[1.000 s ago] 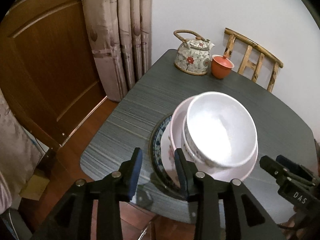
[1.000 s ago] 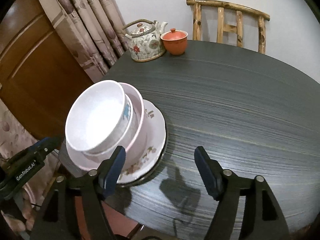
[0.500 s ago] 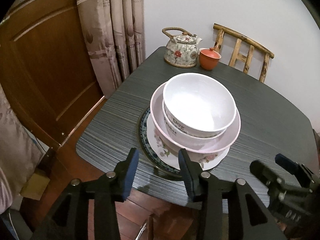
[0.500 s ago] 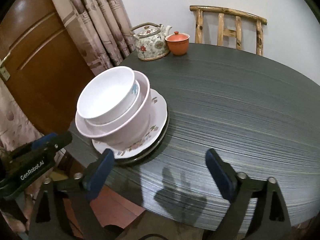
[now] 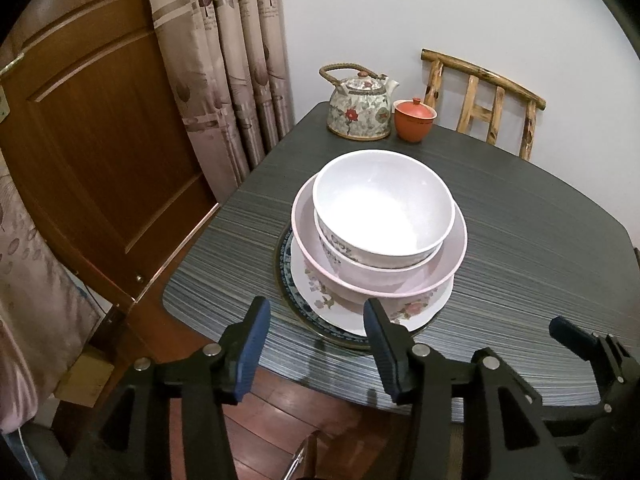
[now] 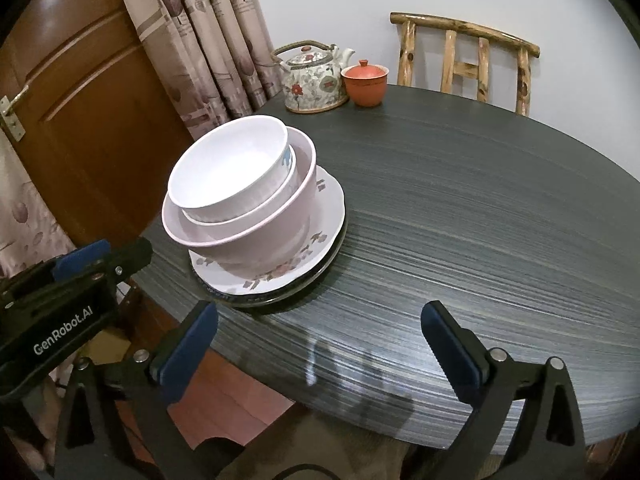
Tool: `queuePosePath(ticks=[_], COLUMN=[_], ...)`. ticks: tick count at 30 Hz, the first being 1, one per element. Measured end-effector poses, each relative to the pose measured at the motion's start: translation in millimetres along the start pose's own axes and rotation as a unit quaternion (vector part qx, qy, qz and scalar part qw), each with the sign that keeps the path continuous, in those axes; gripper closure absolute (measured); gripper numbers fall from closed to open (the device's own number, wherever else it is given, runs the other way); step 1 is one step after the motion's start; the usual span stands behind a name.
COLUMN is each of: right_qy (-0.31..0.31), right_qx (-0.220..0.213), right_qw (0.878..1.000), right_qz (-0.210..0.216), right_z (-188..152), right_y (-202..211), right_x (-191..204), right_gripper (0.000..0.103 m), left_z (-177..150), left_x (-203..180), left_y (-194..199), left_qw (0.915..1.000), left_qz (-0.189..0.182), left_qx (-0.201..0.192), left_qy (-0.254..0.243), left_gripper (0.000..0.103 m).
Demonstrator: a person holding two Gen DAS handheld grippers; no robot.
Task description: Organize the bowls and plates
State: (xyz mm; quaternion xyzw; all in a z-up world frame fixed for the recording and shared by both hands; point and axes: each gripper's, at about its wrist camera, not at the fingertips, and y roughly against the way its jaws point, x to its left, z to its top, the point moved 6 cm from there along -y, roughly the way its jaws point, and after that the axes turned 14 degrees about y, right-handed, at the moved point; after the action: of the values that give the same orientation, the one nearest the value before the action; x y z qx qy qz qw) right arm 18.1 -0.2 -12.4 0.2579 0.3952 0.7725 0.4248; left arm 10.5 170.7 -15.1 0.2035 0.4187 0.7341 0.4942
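Observation:
A white bowl (image 5: pixel 382 210) (image 6: pixel 228 168) sits nested in another white bowl, inside a wide pink bowl (image 5: pixel 400 280) (image 6: pixel 248 236). Under them lie a flowered white plate (image 5: pixel 332 304) (image 6: pixel 320 216) and a dark-rimmed plate (image 5: pixel 284 256). The stack stands near the table's left front corner. My left gripper (image 5: pixel 316 344) is open and empty, held off the table edge in front of the stack. My right gripper (image 6: pixel 320 348) is open and empty too, over the front edge to the right of the stack. Each gripper shows at the side of the other's view.
A dark striped table (image 5: pixel 520 216) (image 6: pixel 480 200) carries a flowered teapot (image 5: pixel 360 110) (image 6: pixel 314 78) and a red lidded cup (image 5: pixel 414 120) (image 6: pixel 365 82) at the back. A wooden chair (image 5: pixel 484 100) (image 6: pixel 464 60) stands behind. A wooden door (image 5: pixel 100 140) and curtains (image 5: pixel 224 60) are at the left.
Both grippers have drawn back from the stack toward the table's front edge. The top bowl, tilted a second ago, now sits level in the stack. Both grippers stay open.

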Motion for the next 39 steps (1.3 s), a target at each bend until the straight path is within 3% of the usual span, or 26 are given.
queuePosePath(ticks=[12,21,39], right_qy=[0.009,0.014,0.020], right_qx=[0.014,0.017,0.024], right_qw=[1.000,1.000,0.999], right_qz=[0.008,0.008,0.009], right_z=[-4,-4,-3], right_y=[-6,-8,-12], right_x=[7,9,15], right_gripper=[0.001,0.001,0.001], left_z=[0,-1,-1], left_x=[-1,0,-2], left_y=[-1,-5,-8], left_qw=[1.0000,1.0000,0.9999], left_qz=[0.005,0.007,0.010], left_qx=[0.001,0.004,0.007], left_qy=[-0.001,-0.002,-0.005], left_gripper=[0.053,0.047,0.046])
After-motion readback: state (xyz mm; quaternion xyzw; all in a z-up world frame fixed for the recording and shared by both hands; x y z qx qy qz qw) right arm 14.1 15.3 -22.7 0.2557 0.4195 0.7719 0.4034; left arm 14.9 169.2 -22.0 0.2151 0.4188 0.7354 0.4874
